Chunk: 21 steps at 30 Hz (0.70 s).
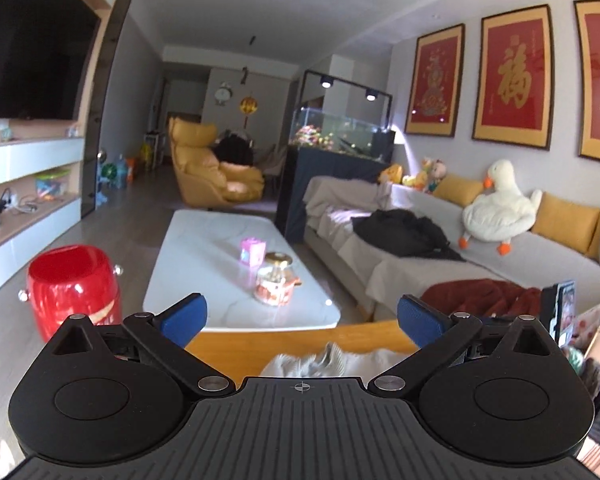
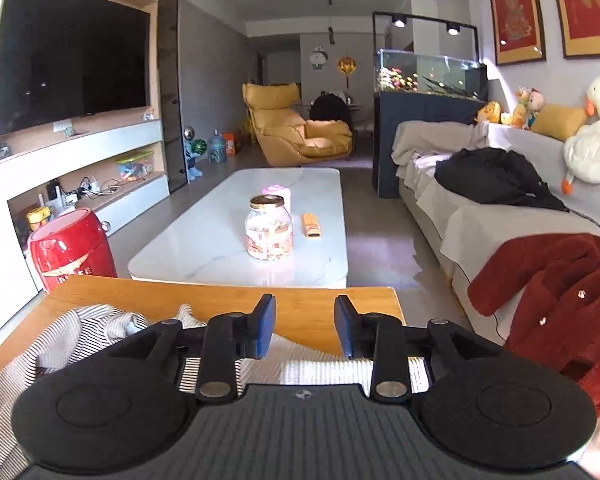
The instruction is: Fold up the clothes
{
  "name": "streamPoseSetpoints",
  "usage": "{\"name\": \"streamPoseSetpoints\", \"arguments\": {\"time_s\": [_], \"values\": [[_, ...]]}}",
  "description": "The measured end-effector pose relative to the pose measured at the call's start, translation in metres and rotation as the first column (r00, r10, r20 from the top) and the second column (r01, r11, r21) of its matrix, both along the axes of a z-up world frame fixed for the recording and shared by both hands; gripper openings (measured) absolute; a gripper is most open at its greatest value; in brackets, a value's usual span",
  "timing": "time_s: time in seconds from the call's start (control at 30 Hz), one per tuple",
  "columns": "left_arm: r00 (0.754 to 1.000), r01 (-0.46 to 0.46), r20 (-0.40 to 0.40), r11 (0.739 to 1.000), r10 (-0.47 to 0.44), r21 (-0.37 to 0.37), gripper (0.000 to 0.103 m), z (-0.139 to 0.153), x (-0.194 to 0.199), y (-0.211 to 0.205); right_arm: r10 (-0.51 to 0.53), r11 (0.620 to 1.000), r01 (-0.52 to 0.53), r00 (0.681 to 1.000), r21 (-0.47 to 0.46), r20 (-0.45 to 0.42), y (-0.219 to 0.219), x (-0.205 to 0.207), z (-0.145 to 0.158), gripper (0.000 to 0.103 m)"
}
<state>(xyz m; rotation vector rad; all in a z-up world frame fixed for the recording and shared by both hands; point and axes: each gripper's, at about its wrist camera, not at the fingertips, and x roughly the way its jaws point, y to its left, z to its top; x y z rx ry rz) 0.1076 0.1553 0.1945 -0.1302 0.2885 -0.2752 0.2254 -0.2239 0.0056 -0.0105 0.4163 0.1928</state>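
I'm holding my left gripper (image 1: 302, 316) spread wide and my right gripper (image 2: 305, 326) parted, both gripping nothing, above the striped shirt (image 2: 72, 336) lying crumpled at seven o'clock on the wooden table (image 2: 228, 300).

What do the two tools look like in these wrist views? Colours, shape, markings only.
Both match. The left tool and right tool have black linkage arms with silver pivot pins, two round black housings, and a ribbed dark grey centre plate with a small crosshair mark. The fingers carry blue pads, also seen on the right tool's fingers. No cables or sleeves are visible.
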Motion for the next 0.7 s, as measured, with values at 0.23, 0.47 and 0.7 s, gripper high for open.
{"name": "streamPoseSetpoints", "arguments": {"time_s": [0.23, 0.47, 0.7], "values": [[0.993, -0.031, 0.116, 0.997, 0.023, 0.073, 0.103, 0.041, -0.009, -0.022, 0.262, 0.965, -0.261, 0.964, -0.038, 0.035, 0.057, -0.035, 0.01, 0.053], [0.972, -0.074, 0.231, 0.984, 0.035, 0.163, 0.103, 0.079, -0.018, -0.046, 0.315, 0.948, -0.317, 0.948, 0.042, 0.04, 0.081, -0.041, 0.011, 0.054], [0.988, -0.064, 0.151, 0.973, 0.03, 0.222, 0.103, 0.05, 0.001, -0.055, 0.347, 0.933, -0.341, 0.937, 0.113, -0.034, 0.083, -0.038, 0.002, 0.052]]}}
